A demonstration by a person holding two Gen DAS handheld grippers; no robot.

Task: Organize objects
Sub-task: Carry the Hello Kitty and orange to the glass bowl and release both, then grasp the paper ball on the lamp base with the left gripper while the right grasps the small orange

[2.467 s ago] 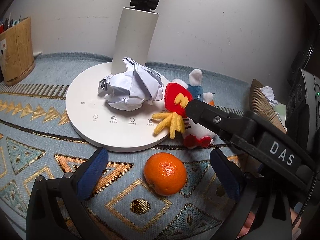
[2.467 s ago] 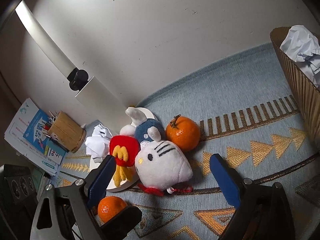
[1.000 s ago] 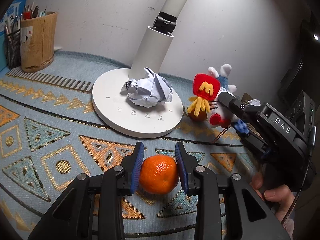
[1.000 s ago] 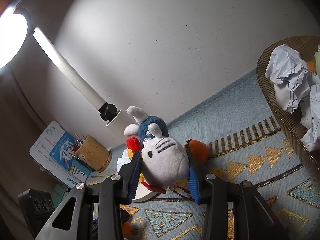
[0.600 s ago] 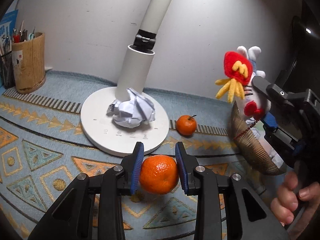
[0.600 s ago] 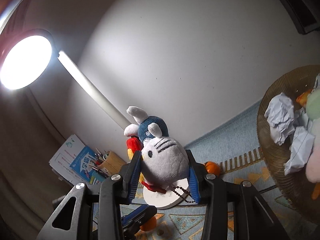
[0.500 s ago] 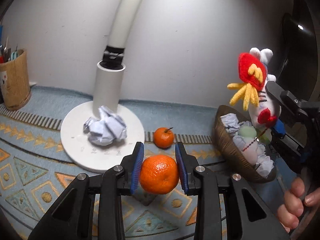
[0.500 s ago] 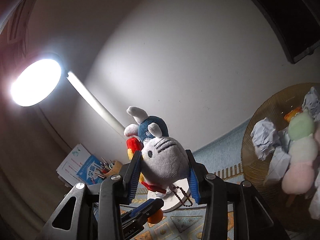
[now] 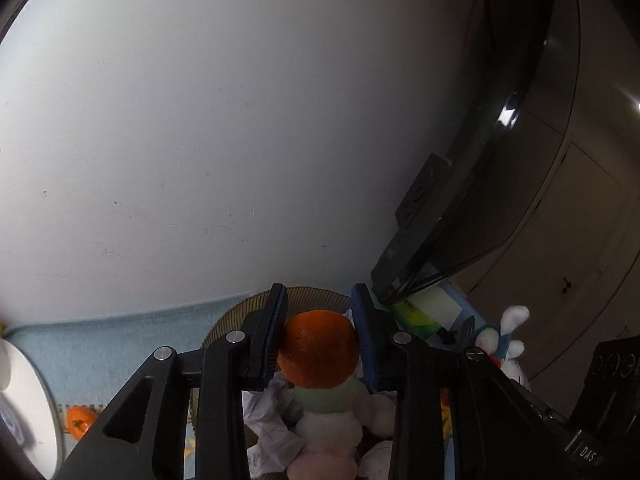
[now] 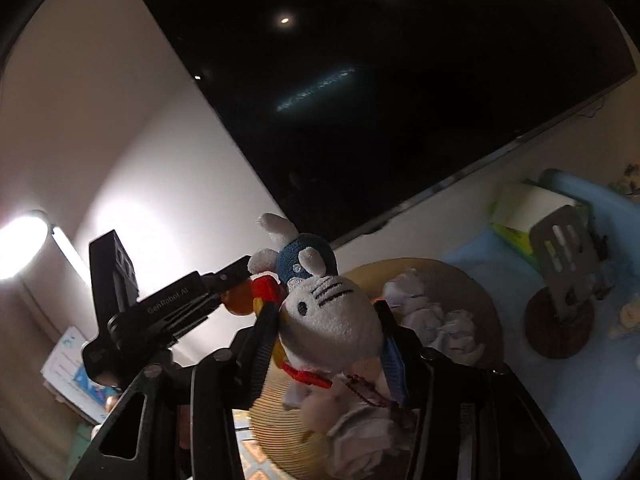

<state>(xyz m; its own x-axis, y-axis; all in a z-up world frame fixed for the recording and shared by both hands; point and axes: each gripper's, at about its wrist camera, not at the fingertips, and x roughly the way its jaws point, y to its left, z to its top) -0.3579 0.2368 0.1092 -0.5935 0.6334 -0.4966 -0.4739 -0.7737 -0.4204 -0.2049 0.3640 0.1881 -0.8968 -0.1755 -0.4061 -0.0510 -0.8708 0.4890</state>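
A: Where does the left tongs (image 9: 320, 336) stand?
B: Above the woven basket (image 9: 240, 306), its blue pads pinching the orange (image 9: 318, 346) on both sides. Crumpled paper (image 9: 268, 428) and a pastel plush (image 9: 332, 412) lie in the basket below.

A: And the right tongs (image 10: 330, 344)?
B: It is clamped on the white cat plush (image 10: 328, 316), held over the same basket (image 10: 472, 288).

A: Anything else on the table?
B: A second orange (image 9: 80, 420) sits on the patterned cloth beside the white lamp base (image 9: 28, 408).
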